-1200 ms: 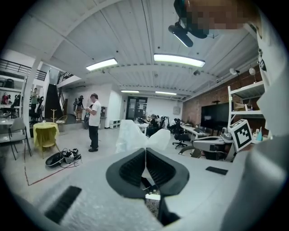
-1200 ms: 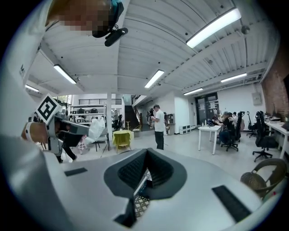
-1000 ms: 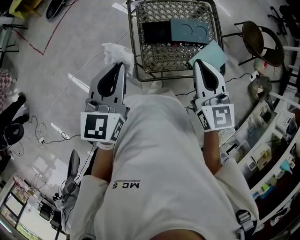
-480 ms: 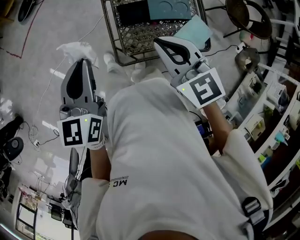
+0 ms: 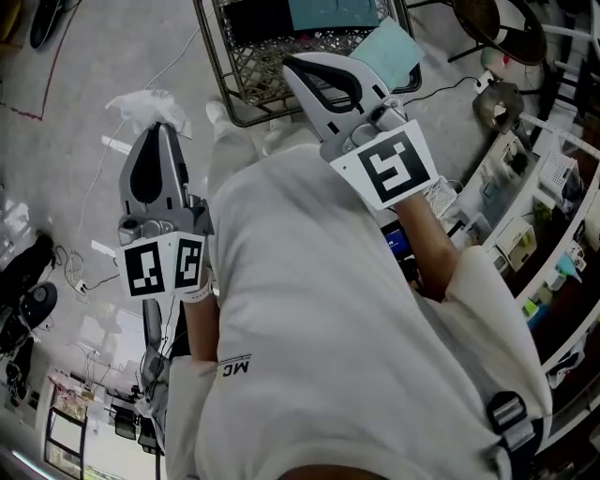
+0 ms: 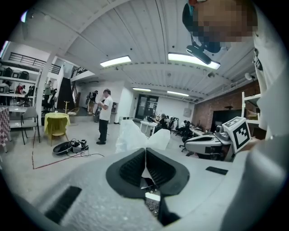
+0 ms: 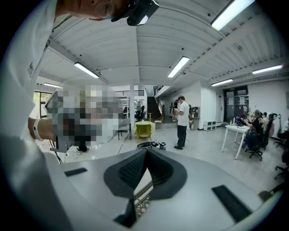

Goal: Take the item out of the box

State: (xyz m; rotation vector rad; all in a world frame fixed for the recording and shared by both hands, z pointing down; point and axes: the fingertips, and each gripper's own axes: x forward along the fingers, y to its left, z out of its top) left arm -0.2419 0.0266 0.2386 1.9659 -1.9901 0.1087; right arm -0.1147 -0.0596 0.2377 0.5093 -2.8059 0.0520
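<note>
My left gripper (image 5: 159, 127) is shut on a crumpled white plastic bag (image 5: 142, 103), which it holds over the floor left of the wire basket (image 5: 228, 89). In the left gripper view the bag (image 6: 135, 135) sticks up from the closed jaw tips of that gripper (image 6: 145, 149). My right gripper (image 5: 290, 63) points over the basket's near rim; its jaws meet at the tip of the right gripper (image 7: 146, 150) with nothing between them. A black box (image 5: 261, 19) and a teal item (image 5: 333, 11) lie in the basket. A pale teal sheet (image 5: 392, 52) leans at the basket's right corner.
Cables (image 5: 89, 248) run over the floor at the left. A round stool (image 5: 487, 28) and cluttered shelves (image 5: 539, 216) stand at the right. In the gripper views a standing person (image 6: 104, 116) and a yellow-draped table (image 6: 56, 124) are far off in the room.
The right gripper has swung left, away from the teal sheet, and now points across the basket's front. The left gripper still holds the white bag and has barely moved.
</note>
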